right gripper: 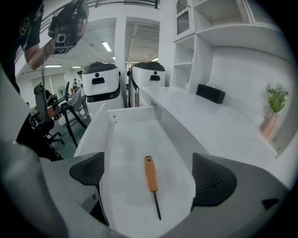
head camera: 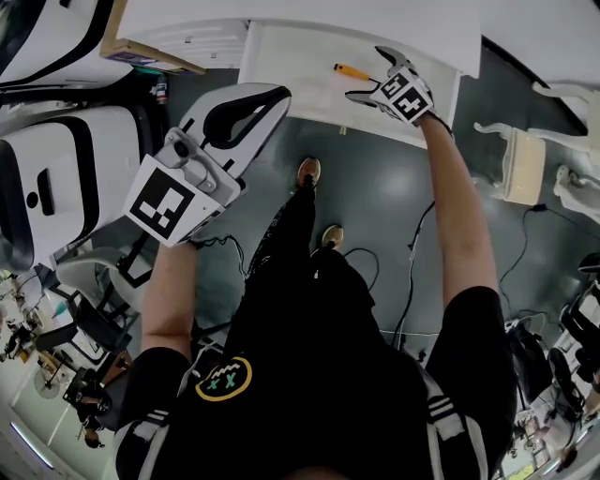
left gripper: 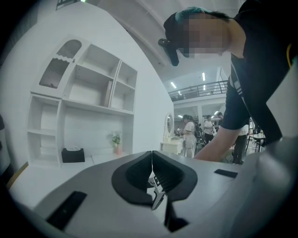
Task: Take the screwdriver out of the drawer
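A screwdriver (right gripper: 151, 178) with an orange handle and a thin dark shaft lies flat in the open white drawer (right gripper: 122, 153). In the head view the screwdriver (head camera: 353, 71) lies in the drawer (head camera: 291, 75) just left of my right gripper (head camera: 366, 77). My right gripper (right gripper: 148, 179) is open above the drawer, its dark pads (right gripper: 212, 180) wide apart on either side of the tool, not touching it. My left gripper (head camera: 267, 103) is held up well away from the drawer. Its jaws (left gripper: 152, 162) are shut with nothing between them.
The drawer sticks out from a white desk (head camera: 309, 14) with shelving (left gripper: 84, 102) above it, holding a black tissue box (right gripper: 210, 93) and a small plant (right gripper: 274, 107). White machines (head camera: 56, 178) stand at the left, a white chair (head camera: 520, 159) at the right. Cables cross the floor (head camera: 375, 262).
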{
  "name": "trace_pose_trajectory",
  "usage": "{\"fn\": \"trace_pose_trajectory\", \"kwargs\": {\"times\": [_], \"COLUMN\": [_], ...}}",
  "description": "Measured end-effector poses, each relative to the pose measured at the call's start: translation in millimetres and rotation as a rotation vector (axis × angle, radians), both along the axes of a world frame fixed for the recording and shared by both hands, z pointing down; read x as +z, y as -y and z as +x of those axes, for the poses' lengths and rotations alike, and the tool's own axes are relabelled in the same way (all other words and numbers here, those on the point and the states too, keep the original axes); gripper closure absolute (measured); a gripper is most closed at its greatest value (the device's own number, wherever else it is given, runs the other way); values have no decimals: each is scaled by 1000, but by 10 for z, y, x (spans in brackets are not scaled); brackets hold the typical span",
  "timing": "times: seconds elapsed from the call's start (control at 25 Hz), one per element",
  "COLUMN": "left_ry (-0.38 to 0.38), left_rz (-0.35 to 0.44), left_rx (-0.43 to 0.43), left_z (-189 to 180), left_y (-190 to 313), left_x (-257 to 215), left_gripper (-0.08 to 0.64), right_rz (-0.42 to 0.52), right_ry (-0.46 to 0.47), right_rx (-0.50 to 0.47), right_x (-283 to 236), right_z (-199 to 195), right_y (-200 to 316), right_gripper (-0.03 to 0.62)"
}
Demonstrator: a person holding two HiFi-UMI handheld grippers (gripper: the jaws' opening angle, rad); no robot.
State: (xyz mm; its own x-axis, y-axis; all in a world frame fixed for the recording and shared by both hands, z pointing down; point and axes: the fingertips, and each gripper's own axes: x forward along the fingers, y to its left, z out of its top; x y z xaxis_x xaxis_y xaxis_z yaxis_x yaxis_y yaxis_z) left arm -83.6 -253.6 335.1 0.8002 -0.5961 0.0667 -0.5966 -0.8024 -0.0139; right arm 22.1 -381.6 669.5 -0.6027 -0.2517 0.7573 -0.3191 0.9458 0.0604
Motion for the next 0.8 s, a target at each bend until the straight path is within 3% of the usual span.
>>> {"fn": "trace_pose_trajectory", "kwargs": {"times": [0.28, 0.8], "left_ry": [-43, -46], "left_rz": [-62, -81], "left_rx": [-26, -43], "left_z": [-38, -116], "left_y": [134, 152], "left_x": [27, 105], "left_gripper": [540, 540], "right_rz": [-61, -145], "right_ry": [-96, -213], "right_rx": [-49, -132], "right_x": [482, 919], "right_z": [-52, -89], "right_y": [104, 45], "right_gripper": [11, 11]}}
